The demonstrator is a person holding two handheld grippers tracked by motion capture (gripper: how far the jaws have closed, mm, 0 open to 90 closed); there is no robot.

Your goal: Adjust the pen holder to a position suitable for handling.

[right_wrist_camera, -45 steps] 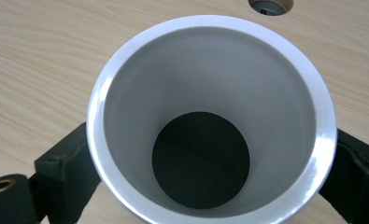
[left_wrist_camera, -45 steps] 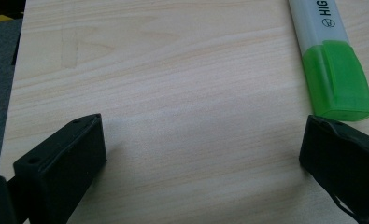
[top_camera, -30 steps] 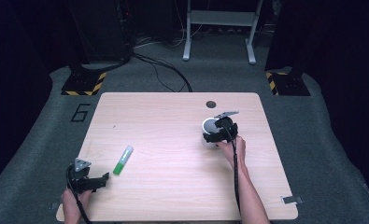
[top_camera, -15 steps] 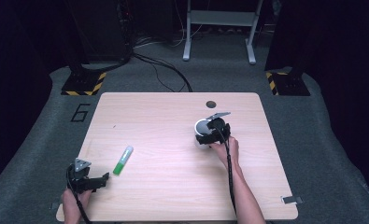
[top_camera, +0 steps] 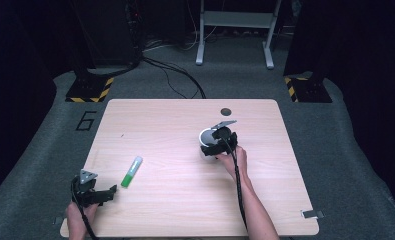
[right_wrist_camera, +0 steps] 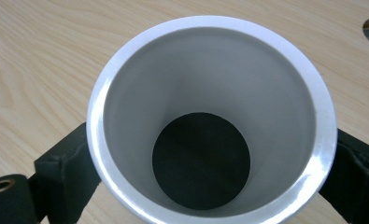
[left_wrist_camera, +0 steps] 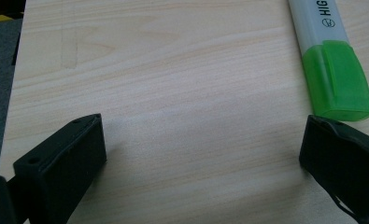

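Both grippers were black with blocky matte jaws. The left gripper (top_camera: 106,192), near the table (top_camera: 185,210) front-left corner, carried a grey triangular plate; the right gripper (top_camera: 212,145) had one too. Black cables trailed along bare forearms. A brass screw insert showed by the right jaw.

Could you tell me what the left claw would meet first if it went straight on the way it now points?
Probably bare table. The left claw is open, and the green highlighter lies just off its right jaw, so that jaw might graze the cap; depth is unclear.
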